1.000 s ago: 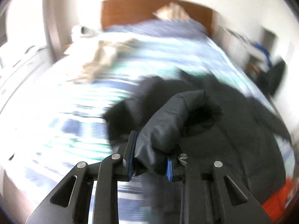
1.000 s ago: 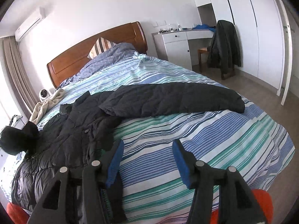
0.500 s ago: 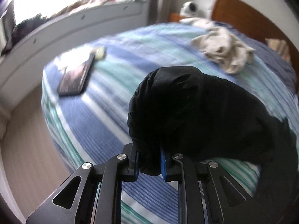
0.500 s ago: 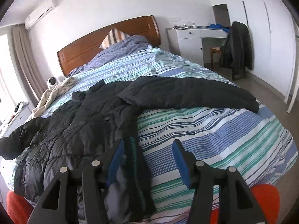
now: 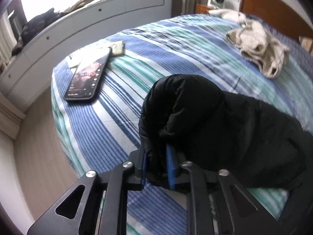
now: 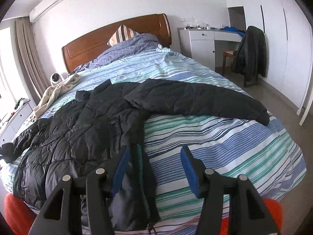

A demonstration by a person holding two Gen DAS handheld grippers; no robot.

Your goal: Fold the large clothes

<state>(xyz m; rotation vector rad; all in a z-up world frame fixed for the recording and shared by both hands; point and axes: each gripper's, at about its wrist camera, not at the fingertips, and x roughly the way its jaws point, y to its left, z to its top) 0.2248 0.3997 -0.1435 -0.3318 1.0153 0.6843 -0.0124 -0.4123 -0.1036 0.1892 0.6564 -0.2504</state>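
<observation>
A large black puffer jacket (image 6: 93, 129) lies spread face up on the striped bed (image 6: 225, 146), with one sleeve (image 6: 195, 101) stretched out to the right. In the left wrist view the other sleeve (image 5: 195, 113) lies on the bedspread near the bed's side edge. Its cuff sits between the blue pads of my left gripper (image 5: 157, 162), whose jaws are opening while the fabric still fills the gap. My right gripper (image 6: 154, 168) hovers open over the jacket's zipper edge by the hem, holding nothing.
A phone (image 5: 88, 76) and a small card (image 5: 117, 48) lie on the bed near its corner. A crumpled beige garment (image 5: 260, 47) sits toward the headboard. A low white cabinet (image 5: 78, 25) runs along the left side. A chair with a dark coat (image 6: 250, 54) stands by the desk (image 6: 203, 39).
My left gripper swung the sleeve out from over the jacket to the bed's left side and lowered it onto the bedspread; its jaws now stand slightly wider. The right gripper barely shifted.
</observation>
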